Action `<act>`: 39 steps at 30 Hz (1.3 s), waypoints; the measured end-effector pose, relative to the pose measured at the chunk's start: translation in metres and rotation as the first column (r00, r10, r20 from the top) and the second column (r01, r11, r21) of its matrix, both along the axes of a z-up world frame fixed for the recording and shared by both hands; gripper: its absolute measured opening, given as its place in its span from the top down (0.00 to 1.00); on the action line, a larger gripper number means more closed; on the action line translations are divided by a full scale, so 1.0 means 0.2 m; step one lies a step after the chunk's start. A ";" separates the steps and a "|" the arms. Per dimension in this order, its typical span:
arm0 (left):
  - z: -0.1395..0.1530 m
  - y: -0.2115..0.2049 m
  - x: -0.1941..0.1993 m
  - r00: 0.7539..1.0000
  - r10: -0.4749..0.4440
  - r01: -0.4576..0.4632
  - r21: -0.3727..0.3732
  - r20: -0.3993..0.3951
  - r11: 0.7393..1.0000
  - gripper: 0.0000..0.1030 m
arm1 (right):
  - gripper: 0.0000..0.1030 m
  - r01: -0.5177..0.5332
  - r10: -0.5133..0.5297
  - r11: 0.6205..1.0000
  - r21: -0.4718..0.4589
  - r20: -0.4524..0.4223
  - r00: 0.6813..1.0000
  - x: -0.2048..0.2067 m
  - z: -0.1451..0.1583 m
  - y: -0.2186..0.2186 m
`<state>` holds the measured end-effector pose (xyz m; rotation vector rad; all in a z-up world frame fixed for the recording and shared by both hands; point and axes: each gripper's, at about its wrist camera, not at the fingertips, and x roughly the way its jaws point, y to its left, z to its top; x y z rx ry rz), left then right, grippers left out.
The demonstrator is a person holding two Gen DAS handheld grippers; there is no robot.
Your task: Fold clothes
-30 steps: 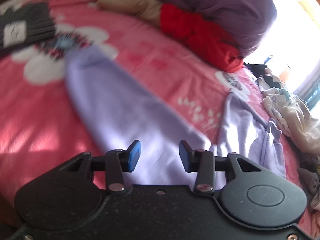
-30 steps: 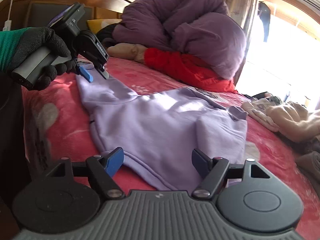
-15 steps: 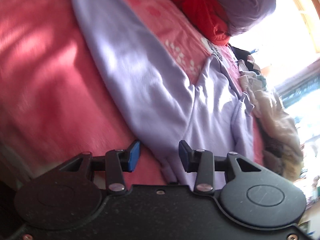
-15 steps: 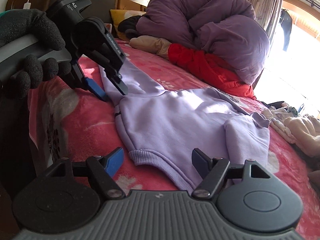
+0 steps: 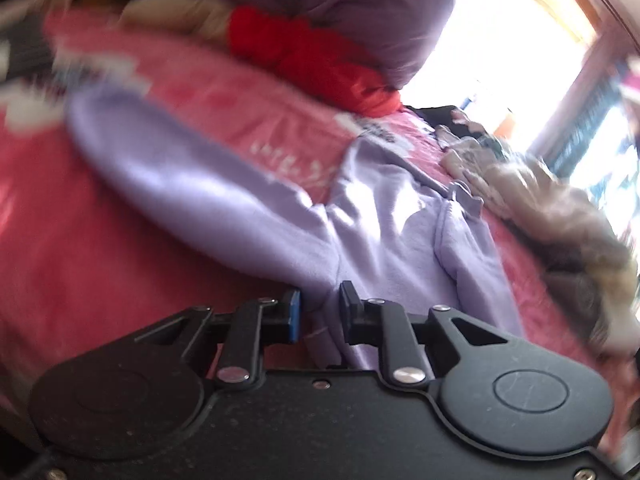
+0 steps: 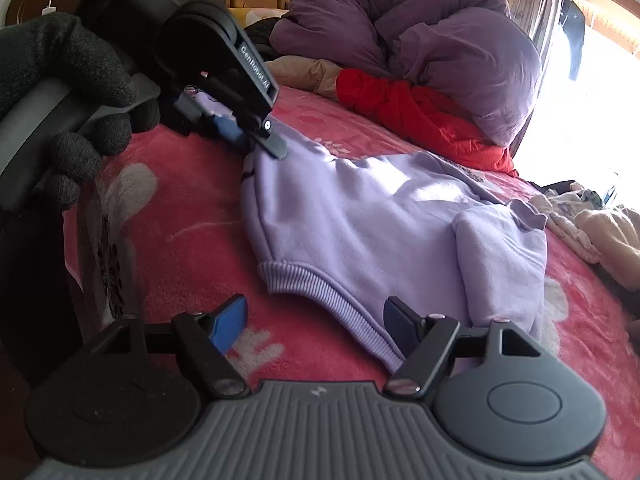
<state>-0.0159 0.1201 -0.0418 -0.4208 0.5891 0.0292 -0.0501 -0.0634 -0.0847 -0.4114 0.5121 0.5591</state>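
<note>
On the bed with its pink flower-print fleece blanket (image 6: 192, 248) lies the lilac long-sleeved sweatshirt with ribbed hem (image 6: 360, 224), spread mostly flat, one sleeve already laid across the body on the window side.

Left gripper (image 5: 319, 312): jaws closing, with a fold of lilac cloth between them near where the other sleeve joins the body. The left wrist view is motion-blurred, so whether the pads already press the cloth I cannot say for sure; the right wrist view shows lilac fabric caught at this gripper's blue tips (image 6: 240, 136), so I read it as pinched or very nearly so. A black-gloved hand (image 6: 76, 120) holds the gripper handle. Judgement: the grip sits at the shoulder end so the spread sleeve (image 5: 180, 176) can be carried over the body for the second side fold.

Right gripper (image 6: 314, 322): released, jaws wide, nothing between the pads. It hovers just over the ribbed hem (image 6: 320, 292), probably placed there to pin or lift the lower edge once the sleeve is over.

Containers: none visible. Other laundry is loose on the bed, in no basket: a bundled purple quilt (image 6: 420, 40), a crumpled red garment (image 6: 420, 116) touching it, beige cloth (image 6: 308, 72) beside that, and a cream-coloured pile of clothes (image 6: 600, 232) near the window.

Task state, judged: early; one sleeve folded, body not yet folded.
</note>
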 end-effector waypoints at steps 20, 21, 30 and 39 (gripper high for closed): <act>-0.11 -0.63 -0.09 0.874 -0.484 0.355 0.742 -0.047 0.568 0.85 | 0.54 0.269 -0.217 0.916 0.298 -0.195 0.956 0.18 0.11 -0.38; -0.13 -0.66 -0.10 0.861 -0.503 0.367 0.770 -0.070 0.521 0.85 | 0.54 0.284 -0.230 0.909 0.306 -0.199 0.953 0.19 0.11 -0.40; -0.28 -0.75 -0.08 0.794 -0.566 0.460 0.828 -0.223 0.320 0.86 | 0.54 0.364 -0.288 0.858 0.362 -0.248 0.925 0.27 0.10 -0.51; -0.15 -0.61 -0.03 0.793 -0.584 0.569 0.549 -0.171 0.612 0.46 | 0.53 0.363 -0.287 0.852 0.376 -0.245 0.926 0.28 0.10 -0.49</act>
